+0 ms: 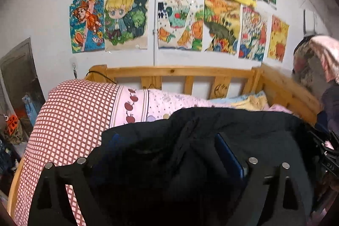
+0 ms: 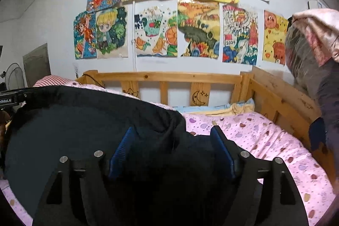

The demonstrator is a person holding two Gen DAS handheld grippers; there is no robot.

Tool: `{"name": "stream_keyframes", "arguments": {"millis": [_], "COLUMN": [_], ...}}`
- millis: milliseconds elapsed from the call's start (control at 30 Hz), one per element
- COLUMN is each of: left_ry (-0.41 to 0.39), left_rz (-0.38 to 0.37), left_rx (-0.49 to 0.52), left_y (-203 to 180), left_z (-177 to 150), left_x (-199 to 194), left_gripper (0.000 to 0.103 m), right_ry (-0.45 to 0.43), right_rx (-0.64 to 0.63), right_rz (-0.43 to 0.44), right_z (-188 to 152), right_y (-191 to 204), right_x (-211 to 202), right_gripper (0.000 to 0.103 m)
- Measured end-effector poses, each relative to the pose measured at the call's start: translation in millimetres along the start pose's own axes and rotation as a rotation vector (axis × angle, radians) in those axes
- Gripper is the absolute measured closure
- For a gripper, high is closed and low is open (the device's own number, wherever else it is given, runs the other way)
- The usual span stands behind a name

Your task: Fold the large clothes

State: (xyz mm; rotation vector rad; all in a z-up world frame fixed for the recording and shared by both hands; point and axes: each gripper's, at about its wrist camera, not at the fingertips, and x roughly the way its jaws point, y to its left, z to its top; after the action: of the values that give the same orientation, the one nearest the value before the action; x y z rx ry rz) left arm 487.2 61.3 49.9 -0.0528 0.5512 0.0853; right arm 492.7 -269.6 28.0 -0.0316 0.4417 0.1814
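A big black garment (image 1: pixel 254 132) hangs in a broad sheet above the bed, stretched between both grippers. Thick folds of it fill the space between the blue pads (image 1: pixel 229 159) of my left gripper (image 1: pixel 171 154), which is shut on it with the fingers standing wide. In the right wrist view the same black garment (image 2: pixel 63 130) spreads to the left, and a bunch of it sits between the blue pads (image 2: pixel 121 149) of my right gripper (image 2: pixel 172 147), also shut on it. The left gripper's body (image 2: pixel 8 99) shows at the garment's far edge.
A wooden bed rail (image 2: pixel 169 76) runs along the wall under several taped drawings (image 2: pixel 197 29). A pink dotted sheet (image 2: pixel 264 137) covers the mattress. A red checked quilt (image 1: pixel 70 120) is heaped at the left, and bundled bedding (image 2: pixel 307 52) is piled beyond the right rail.
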Motion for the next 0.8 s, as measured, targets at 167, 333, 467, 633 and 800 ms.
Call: {"name": "stream_keyframes", "arguments": {"millis": [167,333,467,633,800], "left_ry": [0.000,0.010,0.037,0.039,0.055], "left_rz": [-0.048,-0.119,-0.124,-0.092,-0.093], "left_rx": [0.042,0.110,0.166,0.210,0.191], "left_y": [-5.4,-18.4,-30.7,-42.4,-44.1], "left_z": [-17.4,-40.5,-46.7,-45.4,-39.4], "left_x": [-22.3,-30.5,-20.5,1.4,18.4], "left_gripper": [0.011,0.011,0.011,0.005,0.002], "right_ry": [-0.013,0.054,0.109,0.153,0.184], "right_rx": [0.024,0.000,-0.048,-0.052,-0.057], "right_rz": [0.062,0.137,0.162,0.158,0.115], "right_z": [-5.5,-24.8,-36.6,-40.1,-25.7], "right_y": [-2.0,8.6,23.8,34.9,33.8], "right_x": [-30.9,-34.7,-21.5,4.8,37.6], "right_gripper": [0.021,0.020,0.020,0.020,0.020]}}
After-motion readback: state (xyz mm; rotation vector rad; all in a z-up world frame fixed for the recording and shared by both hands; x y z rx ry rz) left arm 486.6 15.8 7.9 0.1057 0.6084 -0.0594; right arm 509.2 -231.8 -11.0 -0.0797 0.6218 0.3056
